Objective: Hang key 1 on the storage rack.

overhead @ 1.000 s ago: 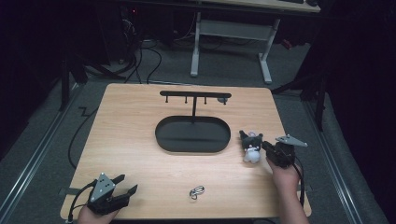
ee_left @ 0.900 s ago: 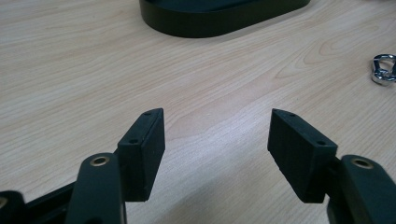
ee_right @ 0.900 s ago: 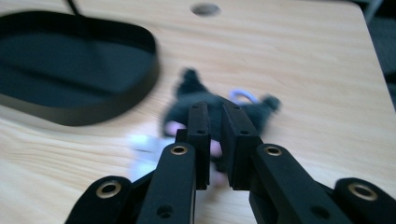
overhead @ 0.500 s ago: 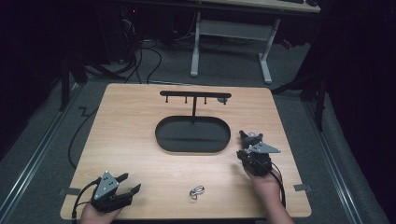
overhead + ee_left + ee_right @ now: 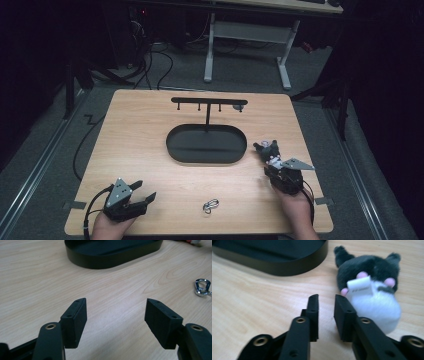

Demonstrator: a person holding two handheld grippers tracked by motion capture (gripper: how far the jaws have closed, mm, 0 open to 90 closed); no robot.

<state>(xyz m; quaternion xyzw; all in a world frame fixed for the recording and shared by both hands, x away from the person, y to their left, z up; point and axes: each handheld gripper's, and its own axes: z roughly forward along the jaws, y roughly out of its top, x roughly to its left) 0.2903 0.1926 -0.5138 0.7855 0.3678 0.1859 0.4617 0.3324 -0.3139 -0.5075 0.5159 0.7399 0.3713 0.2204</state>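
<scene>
The right claw point(image 5: 326, 315), just opened a crack and drawn back, has released the plush cat point(image 5: 372, 293) beside its tips; the left claw point(image 5: 116, 322) has also parted, empty.

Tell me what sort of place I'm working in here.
Probably a lab or workshop test bench, not a home: a bare wooden table on grey carpet, cables trailing on the floor, and a desk frame behind. A black stand with hooks sits mid-table.

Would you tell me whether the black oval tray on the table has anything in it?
Empty: the tray shows a bare dark floor, with the stand's post rising at its back edge.
</scene>
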